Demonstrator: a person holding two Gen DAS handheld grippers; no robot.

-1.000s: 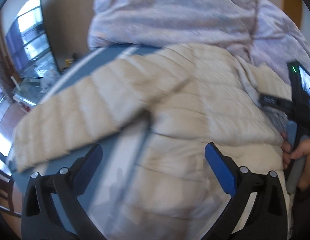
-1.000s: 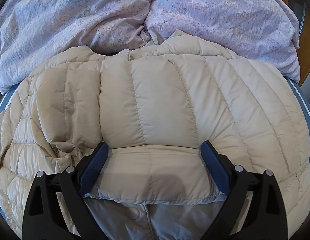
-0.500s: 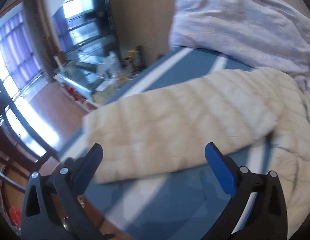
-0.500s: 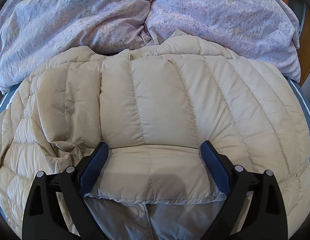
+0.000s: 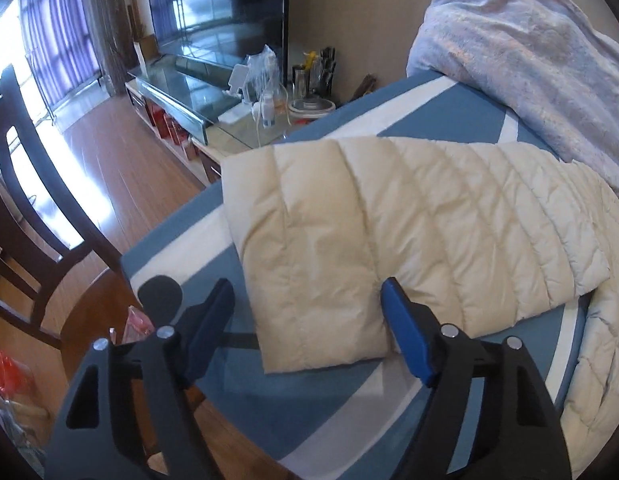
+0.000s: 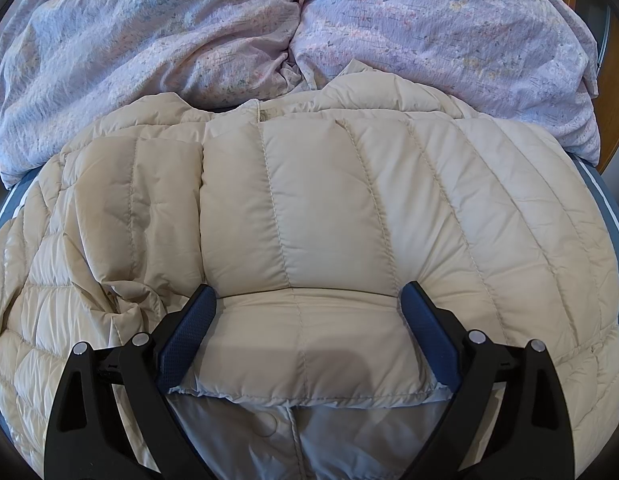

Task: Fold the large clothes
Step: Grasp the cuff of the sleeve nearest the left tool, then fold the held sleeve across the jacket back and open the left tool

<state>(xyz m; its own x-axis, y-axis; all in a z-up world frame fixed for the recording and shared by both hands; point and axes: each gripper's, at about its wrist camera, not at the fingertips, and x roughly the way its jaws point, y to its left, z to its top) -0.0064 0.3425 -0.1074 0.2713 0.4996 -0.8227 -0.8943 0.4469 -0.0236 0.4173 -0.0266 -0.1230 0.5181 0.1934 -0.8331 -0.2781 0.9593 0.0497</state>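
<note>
A cream quilted down jacket [image 6: 329, 208] lies spread on the bed. In the left wrist view its sleeve [image 5: 389, 220] stretches out flat to the left over the blue and white sheet [image 5: 349, 400]. My left gripper [image 5: 305, 320] is open, its blue fingers on either side of the sleeve's cuff end, not closed on it. My right gripper [image 6: 305, 328] is open, its fingers straddling a folded-over part of the jacket near the hem, with grey lining [image 6: 293, 440] showing below.
A lilac floral duvet [image 6: 309, 40] is heaped at the far side of the bed, also in the left wrist view [image 5: 529, 60]. Left of the bed are a wooden floor, a dark chair [image 5: 25, 216], and a glass TV stand [image 5: 213, 104] with bottles and clutter.
My left gripper has swung left from the jacket body out along the sleeve to its cuff near the bed edge. The right gripper has not moved.
</note>
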